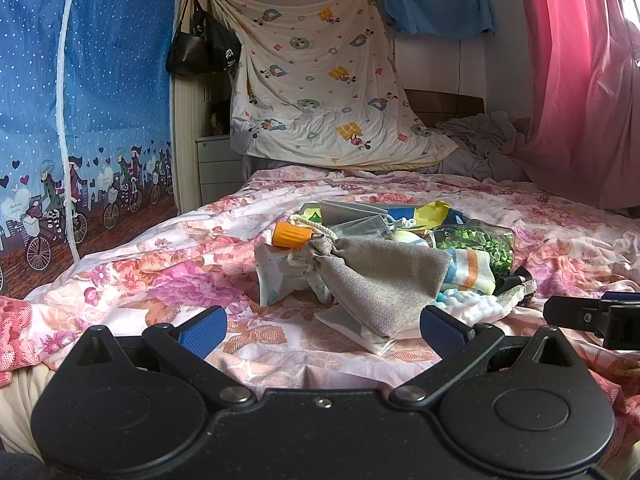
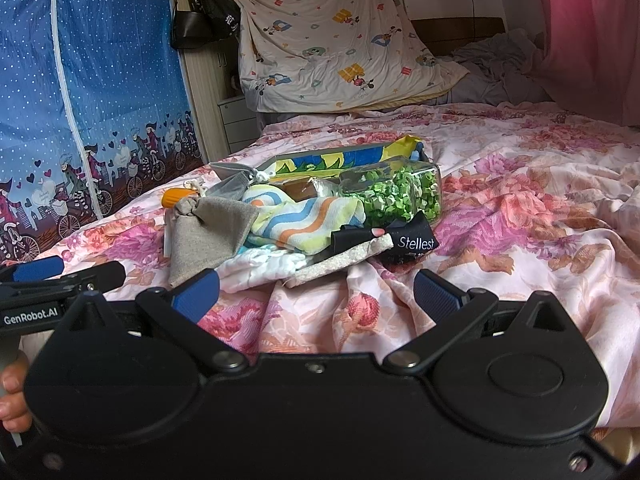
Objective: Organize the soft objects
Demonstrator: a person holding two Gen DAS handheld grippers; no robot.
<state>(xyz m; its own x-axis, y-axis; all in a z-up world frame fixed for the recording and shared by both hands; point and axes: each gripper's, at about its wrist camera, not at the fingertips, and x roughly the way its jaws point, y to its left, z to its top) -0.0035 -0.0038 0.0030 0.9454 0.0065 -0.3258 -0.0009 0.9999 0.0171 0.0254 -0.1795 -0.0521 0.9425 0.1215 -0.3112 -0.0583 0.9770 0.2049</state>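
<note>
Both claws stand wide open w/ nothing between fingers: left claw (image 1: 322, 330), right claw (image 2: 316, 294). Grey drawstring pouch (image 1: 376, 276) lies on soft pile at middle of bed (image 2: 520, 208), just beside striped cloth (image 2: 304, 220).

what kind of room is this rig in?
Most likely a home bedroom. The pile of soft items sits on a bed with a floral quilt, a zip-front fabric wardrobe stands beside it, and a pink curtain hangs at the far right. Handbags hang by a cartoon-print sheet.
</note>
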